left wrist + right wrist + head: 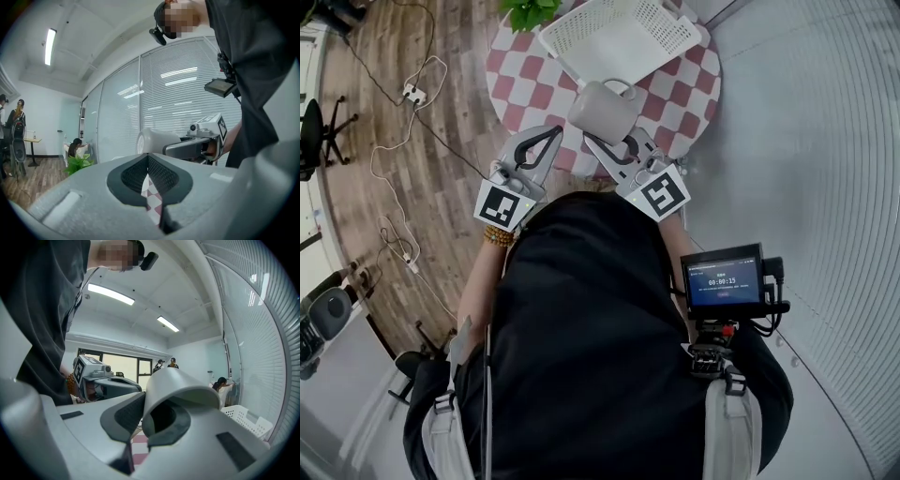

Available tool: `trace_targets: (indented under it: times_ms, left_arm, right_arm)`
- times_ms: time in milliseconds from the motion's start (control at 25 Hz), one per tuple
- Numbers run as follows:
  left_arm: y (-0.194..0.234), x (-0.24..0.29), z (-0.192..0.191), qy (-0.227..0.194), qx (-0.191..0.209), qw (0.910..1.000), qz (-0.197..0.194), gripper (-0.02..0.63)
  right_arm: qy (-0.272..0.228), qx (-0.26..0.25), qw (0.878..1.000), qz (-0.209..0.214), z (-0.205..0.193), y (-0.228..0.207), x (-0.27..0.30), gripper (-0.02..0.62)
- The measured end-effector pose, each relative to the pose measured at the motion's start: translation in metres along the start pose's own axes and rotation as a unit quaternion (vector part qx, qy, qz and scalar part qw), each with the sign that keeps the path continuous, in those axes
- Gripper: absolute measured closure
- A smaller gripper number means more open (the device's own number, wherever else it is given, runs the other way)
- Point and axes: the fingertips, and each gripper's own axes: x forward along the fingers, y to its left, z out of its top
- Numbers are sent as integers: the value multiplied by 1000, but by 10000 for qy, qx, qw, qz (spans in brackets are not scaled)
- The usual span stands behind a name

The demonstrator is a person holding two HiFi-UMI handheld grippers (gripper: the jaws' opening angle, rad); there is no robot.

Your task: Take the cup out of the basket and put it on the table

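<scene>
Grey cup (602, 111) seemingly masks right claw (609, 141).

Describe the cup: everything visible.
The cup is a plain pale grey mug, ceramic by its look, with a loop handle. It is tipped on its side, mouth toward the person, above the checkered table and outside the white basket. The right gripper is shut on its rim, one jaw inside the mouth.

Wood floor (464, 56), white blinds (825, 141), ceiling strip-light (48, 46)
</scene>
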Motion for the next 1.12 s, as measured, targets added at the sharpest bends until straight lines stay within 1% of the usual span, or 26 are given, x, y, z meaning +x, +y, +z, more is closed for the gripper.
trace_targets:
  times_ms: [200, 440, 640, 880, 1120]
  left_arm:
    - [1, -4, 5, 4, -19, 10000, 55, 603]
    - [7, -8, 10, -40, -35, 9999, 118, 603]
    - [8, -11, 10, -44, -178, 9996, 197, 603]
    - [5, -10, 6, -38, -76, 9998, 204, 603]
    - [3, -7, 1, 27, -50, 9999, 139, 603]
  right_arm:
    - [113, -27, 9999, 68, -1, 4, 3, 558]
    - [128, -91, 9998, 153, 3, 6, 9, 558]
    - [270, -120, 9993, 226, 1, 8, 9, 558]
    - [201, -170, 9992, 294, 0, 9, 9, 558]
    - [275, 13, 9992, 274, -7, 7, 6, 558]
